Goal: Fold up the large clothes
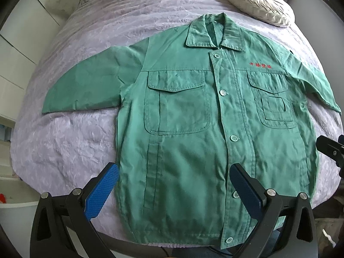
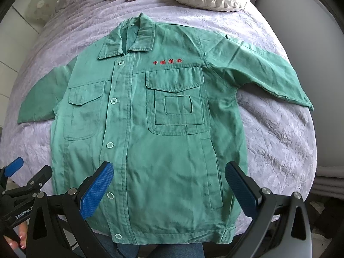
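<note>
No fold is made yet: your jacket [image 1: 193, 116] lies flat and buttoned on the bed [image 1: 71, 142], sleeves spread, just ahead of both tongs. Left tongs [image 1: 174, 190] and right tongs [image 2: 169, 187] hang apart, empty, above its hem.

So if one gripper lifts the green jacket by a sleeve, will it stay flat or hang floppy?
Probably floppy: the green jacket lies flat with soft wrinkles, so the cloth would likely drape and sag. Its sleeve already bends at a crease. On the textured purple bedspread, pushing it would likely bunch it rather than slide it.
</note>
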A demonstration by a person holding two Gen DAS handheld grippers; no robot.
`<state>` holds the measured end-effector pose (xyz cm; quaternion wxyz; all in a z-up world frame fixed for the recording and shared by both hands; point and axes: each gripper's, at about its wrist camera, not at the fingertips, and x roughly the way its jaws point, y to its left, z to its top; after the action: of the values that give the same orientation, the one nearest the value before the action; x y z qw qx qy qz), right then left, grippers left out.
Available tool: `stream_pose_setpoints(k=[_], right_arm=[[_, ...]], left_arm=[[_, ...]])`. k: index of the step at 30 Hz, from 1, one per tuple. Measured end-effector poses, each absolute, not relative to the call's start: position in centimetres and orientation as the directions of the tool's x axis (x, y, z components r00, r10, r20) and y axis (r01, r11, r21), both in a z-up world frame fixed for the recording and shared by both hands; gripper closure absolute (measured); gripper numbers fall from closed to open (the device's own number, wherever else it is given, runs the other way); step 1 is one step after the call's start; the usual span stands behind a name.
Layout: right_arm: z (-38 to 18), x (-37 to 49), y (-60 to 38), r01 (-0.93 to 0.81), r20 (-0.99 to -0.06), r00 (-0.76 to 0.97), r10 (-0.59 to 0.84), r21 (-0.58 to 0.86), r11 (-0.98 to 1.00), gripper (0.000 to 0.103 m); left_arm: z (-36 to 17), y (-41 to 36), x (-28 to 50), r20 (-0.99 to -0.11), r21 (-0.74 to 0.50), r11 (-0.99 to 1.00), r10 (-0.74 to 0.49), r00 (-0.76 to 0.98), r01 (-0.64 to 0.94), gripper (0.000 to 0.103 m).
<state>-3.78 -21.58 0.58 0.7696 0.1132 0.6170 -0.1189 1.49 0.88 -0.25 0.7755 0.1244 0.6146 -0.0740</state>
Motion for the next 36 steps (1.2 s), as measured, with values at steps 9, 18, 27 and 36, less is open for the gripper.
stream_pose_setpoints(k=[9,18,27,36], right_arm=[[0.54,-3.87,-21.34,0.323,-0.977,0.209,-0.043,0.027,0.946,0.000],[0.49,-3.94,-21.27,0.323,-0.977,0.208,-0.042,0.028,0.946,0.000],[0.46,-4.01,-21.34,0.322,-0.977,0.209,-0.041,0.029,0.946,0.000],[0.44,-3.98,-21.39,0.321,-0.977,0.207,-0.041,0.028,0.947,0.000]], left_arm=[[-0.15,0.99,1.50,-0.971,0.101,0.959,0.038,0.237,0.263,0.000],[-0.15,1.04,1.54,-0.971,0.102,0.959,0.038,0.238,0.266,0.000],[-0.16,1.05,1.54,-0.971,0.102,0.959,0.037,0.238,0.265,0.000],[-0.14,1.05,1.52,-0.971,0.102,0.959,0.038,0.236,0.264,0.000]])
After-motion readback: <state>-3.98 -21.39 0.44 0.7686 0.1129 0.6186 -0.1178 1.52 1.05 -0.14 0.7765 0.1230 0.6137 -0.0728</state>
